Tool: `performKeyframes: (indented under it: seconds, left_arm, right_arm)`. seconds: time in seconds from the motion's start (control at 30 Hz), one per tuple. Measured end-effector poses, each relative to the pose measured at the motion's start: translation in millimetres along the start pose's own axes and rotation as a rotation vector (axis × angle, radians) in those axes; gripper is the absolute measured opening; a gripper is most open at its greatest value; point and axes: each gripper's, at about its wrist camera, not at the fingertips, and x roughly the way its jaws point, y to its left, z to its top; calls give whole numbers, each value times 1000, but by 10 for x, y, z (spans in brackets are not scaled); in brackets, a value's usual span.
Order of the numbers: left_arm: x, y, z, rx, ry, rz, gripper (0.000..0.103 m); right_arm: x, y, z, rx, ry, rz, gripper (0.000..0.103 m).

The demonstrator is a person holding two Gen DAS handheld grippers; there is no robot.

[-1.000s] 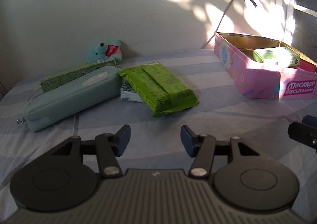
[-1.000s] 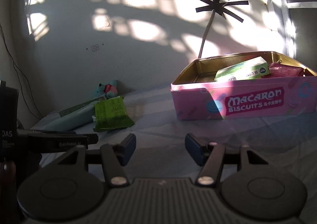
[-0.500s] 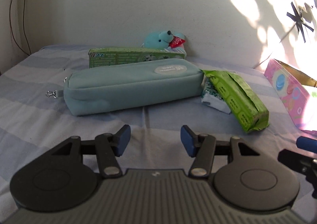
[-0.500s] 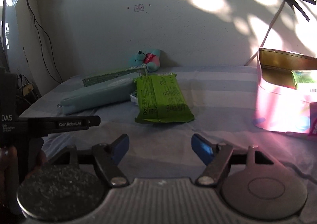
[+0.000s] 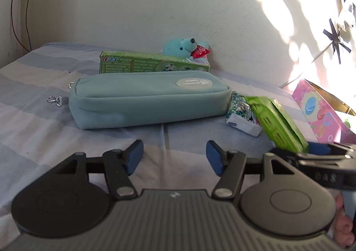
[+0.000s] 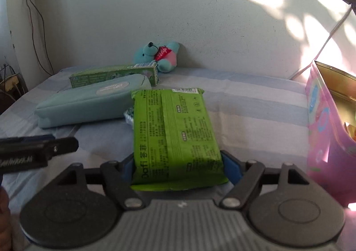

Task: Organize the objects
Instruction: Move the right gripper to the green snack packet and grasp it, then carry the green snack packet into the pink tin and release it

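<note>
- My R gripper (image 6: 178, 167): jaws wide, one blue pad on each side of the green wipes pack (image 6: 175, 137) at its near end. Pads look to be touching the pack's edges; can't tell if it's lifted or flat on the bed.
- My L gripper (image 5: 174, 156): jaws wide apart, nothing between them, just above the striped bedsheet (image 5: 33, 95).
- From L cam the wipes pack (image 5: 278, 122) sits to the R, w/ the R gripper's finger at its near end.
- Teal pencil case (image 5: 146, 97) lies flat ahead of the L gripper, metal clip at its L end.
- Small white/green tissue packet (image 5: 241, 115) is between the case's R end and the wipes pack, partly under the pack.
- Green toothpaste box (image 5: 153, 64) is right behind the case, parallel to it.
- Teal plush bear (image 5: 184, 47) w/ red heart is against the wall, behind the box.
- Pink macaron biscuit tin (image 6: 327, 131) is open at far R, near the pack but apart from it; contents not clear.
</note>
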Motion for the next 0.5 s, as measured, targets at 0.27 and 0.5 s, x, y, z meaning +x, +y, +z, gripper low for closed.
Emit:
performKeyframes:
  seconds: [0.27, 0.5]
  left_arm:
    - [-136, -276, -63, 92, 20, -254, 62]
    - [-297, -1165, -233, 256, 147, -543, 61]
  right_arm:
    - [-1111, -186, -855, -124, 16, -57, 80]
    - [-1619, -383, -1263, -22, -31, -111, 94]
